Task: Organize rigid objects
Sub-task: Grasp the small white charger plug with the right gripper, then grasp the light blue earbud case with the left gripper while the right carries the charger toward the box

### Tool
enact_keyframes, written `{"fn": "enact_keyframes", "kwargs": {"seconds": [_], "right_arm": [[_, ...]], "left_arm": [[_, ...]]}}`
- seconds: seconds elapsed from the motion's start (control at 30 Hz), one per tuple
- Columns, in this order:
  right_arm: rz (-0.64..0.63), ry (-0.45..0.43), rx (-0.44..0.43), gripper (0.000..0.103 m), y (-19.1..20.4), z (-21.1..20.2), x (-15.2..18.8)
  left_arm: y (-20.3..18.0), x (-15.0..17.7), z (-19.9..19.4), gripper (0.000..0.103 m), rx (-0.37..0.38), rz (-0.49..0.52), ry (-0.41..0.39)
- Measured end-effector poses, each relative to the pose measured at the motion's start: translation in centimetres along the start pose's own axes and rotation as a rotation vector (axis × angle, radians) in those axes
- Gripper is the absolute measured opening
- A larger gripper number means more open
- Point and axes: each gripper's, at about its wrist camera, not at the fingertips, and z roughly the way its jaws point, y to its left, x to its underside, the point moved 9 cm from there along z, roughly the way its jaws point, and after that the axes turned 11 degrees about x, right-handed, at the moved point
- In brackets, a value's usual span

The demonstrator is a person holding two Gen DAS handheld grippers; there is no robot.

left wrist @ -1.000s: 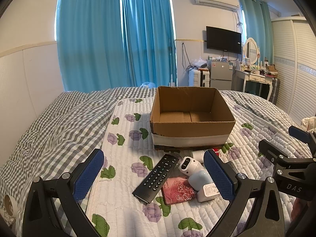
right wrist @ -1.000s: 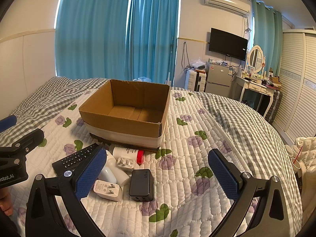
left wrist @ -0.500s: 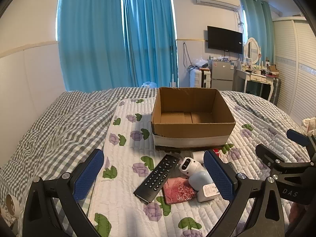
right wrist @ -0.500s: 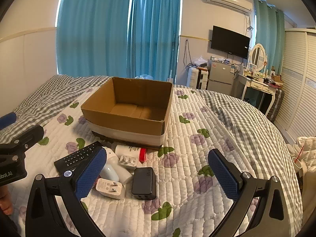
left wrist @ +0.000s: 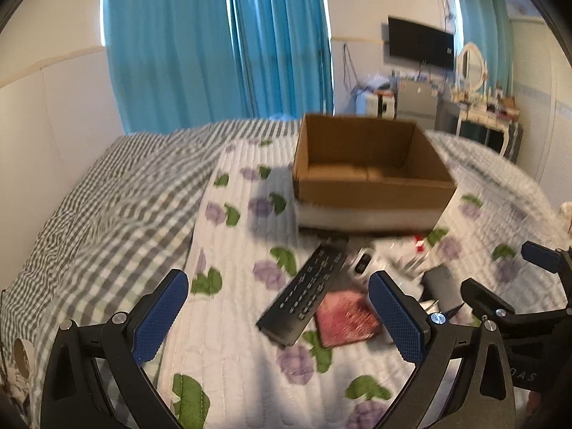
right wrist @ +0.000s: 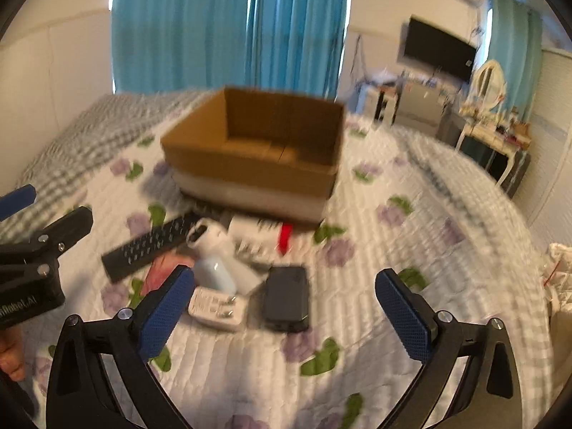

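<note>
An open, empty cardboard box (left wrist: 371, 175) (right wrist: 257, 157) stands on the floral quilt. In front of it lies a cluster: a black remote (left wrist: 307, 286) (right wrist: 150, 246), a red patterned card (left wrist: 346, 318), a white camera-like device (right wrist: 214, 246), a white plug adapter (right wrist: 218, 307), a black power bank (right wrist: 286, 298) and a white bottle with a red cap (right wrist: 261, 234). My left gripper (left wrist: 279, 318) is open and empty, just short of the remote. My right gripper (right wrist: 286, 318) is open and empty, with the power bank and adapter between its fingers' line.
The quilt (left wrist: 236, 357) lies over a grey checked bedspread (left wrist: 107, 207). Blue curtains (left wrist: 221, 46), a wall TV (left wrist: 420, 41) and a dresser (right wrist: 493, 143) stand beyond the bed. The right gripper shows at the right edge of the left wrist view (left wrist: 507, 304).
Both grippers have moved forward and down toward the cluster of objects, which now looks larger and blurred. Both stay open and empty.
</note>
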Motion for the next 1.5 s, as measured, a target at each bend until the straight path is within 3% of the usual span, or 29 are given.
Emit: {"fn": "enact_keyframes", "kwargs": {"seconds": [0.17, 0.33, 0.37, 0.43, 0.7, 1.0, 1.13, 1.23, 1.37, 1.47, 1.5], "right_arm": [[-0.052, 0.137, -0.080, 0.096, 3.5, 3.4, 2.2], [-0.029, 0.250, -0.135, 0.078, 5.4, 6.8, 4.3], [-0.021, 0.249, -0.144, 0.073, 5.6, 7.0, 4.3], [-0.032, 0.254, -0.165, 0.052, 6.2, 6.9, 4.3], [0.039, 0.205, -0.195, 0.051, 2.7, 4.0, 2.7], [0.090, 0.163, -0.061, 0.052, -4.0, 3.8, 0.4], [0.119, 0.184, -0.084, 0.052, -5.5, 4.2, 0.8], [0.114, 0.191, -0.084, 0.051, -5.6, 4.4, 1.1], [0.108, 0.198, -0.094, 0.051, -5.4, 4.5, 1.4], [0.104, 0.200, -0.089, 0.051, -5.3, 4.6, 1.7], [0.103, 0.201, -0.088, 0.051, -5.3, 4.7, 1.7]], "left_arm": [[0.8, 1.7, 1.8, 0.103, -0.030, 0.007, 0.076], [1.5, 2.9, 3.1, 0.103, -0.042, -0.014, 0.138], [1.6, 2.9, 3.3, 0.103, -0.040, -0.018, 0.143], [1.6, 3.1, 3.5, 0.103, -0.039, -0.022, 0.157], [-0.2, 3.7, 4.1, 0.103, -0.010, -0.001, 0.218], [-6.1, 3.6, 7.0, 0.101, 0.128, -0.028, 0.282], [-8.3, 3.5, 9.4, 0.101, 0.135, 0.002, 0.276], [-9.6, 4.4, 11.4, 0.090, 0.142, 0.040, 0.314], [-10.4, 5.1, 13.0, 0.083, 0.178, 0.038, 0.337], [-11.2, 4.9, 12.5, 0.056, 0.240, 0.047, 0.325], [-11.4, 4.8, 12.3, 0.053, 0.252, 0.056, 0.325]]}}
